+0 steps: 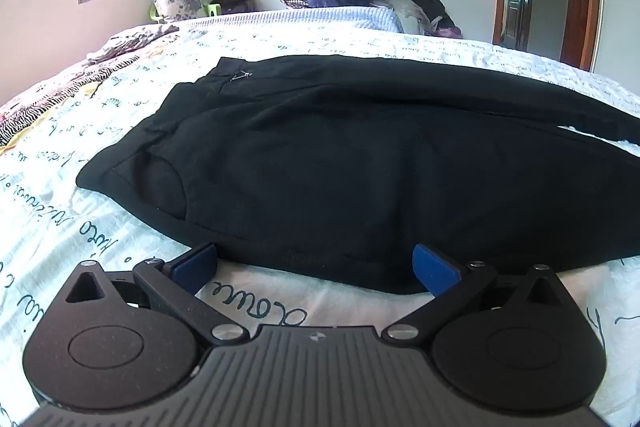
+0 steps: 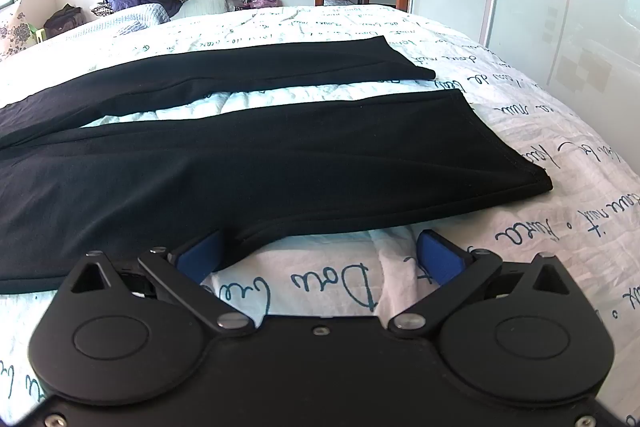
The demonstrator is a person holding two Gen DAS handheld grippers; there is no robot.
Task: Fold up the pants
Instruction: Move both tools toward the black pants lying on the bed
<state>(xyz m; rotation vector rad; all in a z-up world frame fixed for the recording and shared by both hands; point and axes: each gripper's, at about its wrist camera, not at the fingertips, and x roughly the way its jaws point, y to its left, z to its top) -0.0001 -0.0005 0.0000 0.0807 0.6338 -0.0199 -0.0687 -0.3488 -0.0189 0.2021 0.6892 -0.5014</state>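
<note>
Pants [image 1: 360, 163] lie flat and unfolded on the bed [image 2: 520, 99], legs parted, so the left gripper [image 1: 316, 267] and right gripper [image 2: 320, 255], fingers spread and empty, sit at the pants' near edge, seemingly to grasp it.

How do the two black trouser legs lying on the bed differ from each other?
The near black trouser leg lies against the open right gripper, while the far black trouser leg lies beyond a strip of bare white script-printed bedsheet. The near leg's hem looks broad; the far leg's looks narrow and slightly curled. Both are plain black cloth, lying flat and unfolded.
</note>
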